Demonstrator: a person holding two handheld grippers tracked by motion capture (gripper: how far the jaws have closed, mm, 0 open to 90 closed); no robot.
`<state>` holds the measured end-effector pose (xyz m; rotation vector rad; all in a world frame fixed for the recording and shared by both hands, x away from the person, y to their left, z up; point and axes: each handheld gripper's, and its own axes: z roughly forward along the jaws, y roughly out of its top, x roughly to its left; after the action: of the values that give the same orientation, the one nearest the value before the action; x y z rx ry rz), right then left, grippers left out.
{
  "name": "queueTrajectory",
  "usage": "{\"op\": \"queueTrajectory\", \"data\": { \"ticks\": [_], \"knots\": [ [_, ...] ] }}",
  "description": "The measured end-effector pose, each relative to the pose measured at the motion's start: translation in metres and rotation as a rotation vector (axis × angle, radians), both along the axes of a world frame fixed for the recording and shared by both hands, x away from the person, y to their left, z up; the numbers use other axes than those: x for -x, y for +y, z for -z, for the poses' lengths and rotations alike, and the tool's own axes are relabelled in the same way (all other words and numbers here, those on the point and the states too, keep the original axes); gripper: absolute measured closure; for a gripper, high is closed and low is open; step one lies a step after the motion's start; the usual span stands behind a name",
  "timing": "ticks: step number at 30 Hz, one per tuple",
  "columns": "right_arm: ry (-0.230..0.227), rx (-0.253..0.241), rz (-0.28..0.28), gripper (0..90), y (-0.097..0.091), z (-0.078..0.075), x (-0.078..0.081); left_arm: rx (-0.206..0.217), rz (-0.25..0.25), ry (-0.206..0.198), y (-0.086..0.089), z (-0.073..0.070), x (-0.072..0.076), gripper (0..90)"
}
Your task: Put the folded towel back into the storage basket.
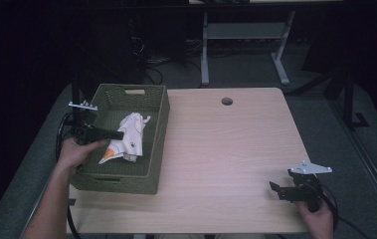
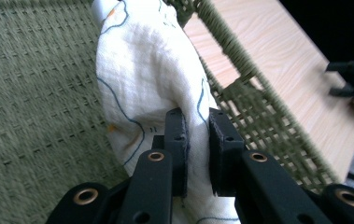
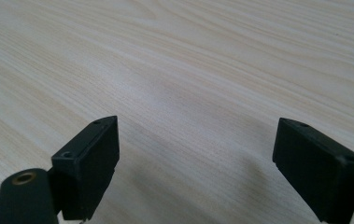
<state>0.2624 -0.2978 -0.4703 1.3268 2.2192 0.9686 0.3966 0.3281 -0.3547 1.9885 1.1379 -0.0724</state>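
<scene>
Left gripper (image 2: 197,140) inside green woven basket (image 1: 157,107), jaws pinching white patterned cloth (image 2: 149,79), right gripper (image 1: 279,189) well apart from basket, jaws spread wide over wood table (image 1: 226,149)

Pale wood tabletop (image 1: 226,149) carrying one woven green basket (image 1: 158,107).

The tabletop has light grain and a small round hole (image 1: 227,101) near its far edge. The basket stands directly on it at the side where the left jaws reach in; in the left gripper view its woven wall rises just past those jaws, bare wood beyond. Between and ahead of the wide-apart right jaws lies only plain wood grain.
</scene>
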Motion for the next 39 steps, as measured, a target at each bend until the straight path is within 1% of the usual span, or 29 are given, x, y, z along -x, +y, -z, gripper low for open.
{"op": "queueTrajectory", "data": {
  "ticks": [3,5,6,7,9,10,11,13,15,16,19,21,25,26,30,33,35,37,38,39],
  "knots": [
    [0.000,0.002,0.001,14.2,0.000,0.000,0.000,-0.041,0.023,0.001,-0.001,0.002,-0.005,80.3],
    [0.005,0.006,0.001,14.2,0.000,0.001,-0.001,-0.035,0.021,0.001,0.000,0.004,-0.008,80.3],
    [0.007,0.010,0.000,14.2,0.000,0.001,-0.001,-0.046,0.030,0.004,0.000,0.005,-0.011,80.4],
    [0.008,0.015,-0.001,14.2,0.001,0.002,-0.002,-0.065,0.037,0.005,0.000,0.005,-0.012,80.6],
    [0.012,0.020,-0.002,14.2,0.001,0.002,-0.002,-0.142,0.040,0.010,-0.002,0.007,-0.017,80.4],
    [0.012,0.023,-0.004,14.2,0.002,0.003,-0.003,-0.194,0.026,0.000,-0.003,0.007,-0.019,77.3],
    [0.015,0.026,-0.006,14.2,0.002,0.003,-0.003,-0.210,0.014,-0.002,-0.003,0.007,-0.020,67.8],
    [0.017,0.025,-0.005,14.2,0.003,0.003,-0.003,-0.199,0.000,-0.004,-0.002,0.007,-0.020,63.4],
    [0.018,0.026,-0.006,14.2,0.003,0.003,-0.003,-0.208,-0.016,-0.001,-0.002,0.005,-0.019,59.5],
    [0.017,0.027,-0.007,14.2,0.003,0.003,-0.004,-0.212,-0.016,0.002,-0.002,0.005,-0.018,59.0],
    [0.019,0.026,-0.009,14.2,0.005,0.004,-0.004,-0.209,-0.024,-0.006,-0.001,0.004,-0.013,58.1],
    [0.017,0.031,-0.023,14.2,0.008,0.004,-0.003,-0.206,-0.032,-0.008,0.000,0.005,-0.009,58.1],
    [0.014,0.037,-0.033,14.2,0.011,0.003,-0.002,-0.215,-0.033,0.009,0.001,0.008,-0.003,59.1],
    [0.008,0.038,-0.035,14.2,0.012,0.003,-0.001,-0.220,-0.035,0.009,0.001,0.008,-0.002,59.1],
    [0.007,0.034,-0.035,14.2,0.012,0.002,0.000,-0.234,-0.021,0.016,-0.002,0.011,-0.001,59.0],
    [0.005,0.033,-0.035,14.2,0.012,0.002,0.000,-0.252,-0.006,0.042,-0.006,0.016,-0.004,60.2],
    [0.005,0.031,-0.033,14.2,0.012,0.002,-0.001,-0.266,0.004,0.066,-0.008,0.020,-0.006,64.6],
    [0.008,0.030,-0.034,14.2,0.011,0.002,-0.002,-0.291,0.008,0.100,-0.011,0.026,-0.009,67.2],
    [0.008,0.030,-0.035,14.2,0.011,0.003,-0.002,-0.317,0.009,0.119,-0.013,0.030,-0.011,68.2],
    [0.008,0.029,-0.036,14.2,0.011,0.003,-0.002,-0.333,0.015,0.130,-0.014,0.033,-0.012,69.3]
  ]
}}
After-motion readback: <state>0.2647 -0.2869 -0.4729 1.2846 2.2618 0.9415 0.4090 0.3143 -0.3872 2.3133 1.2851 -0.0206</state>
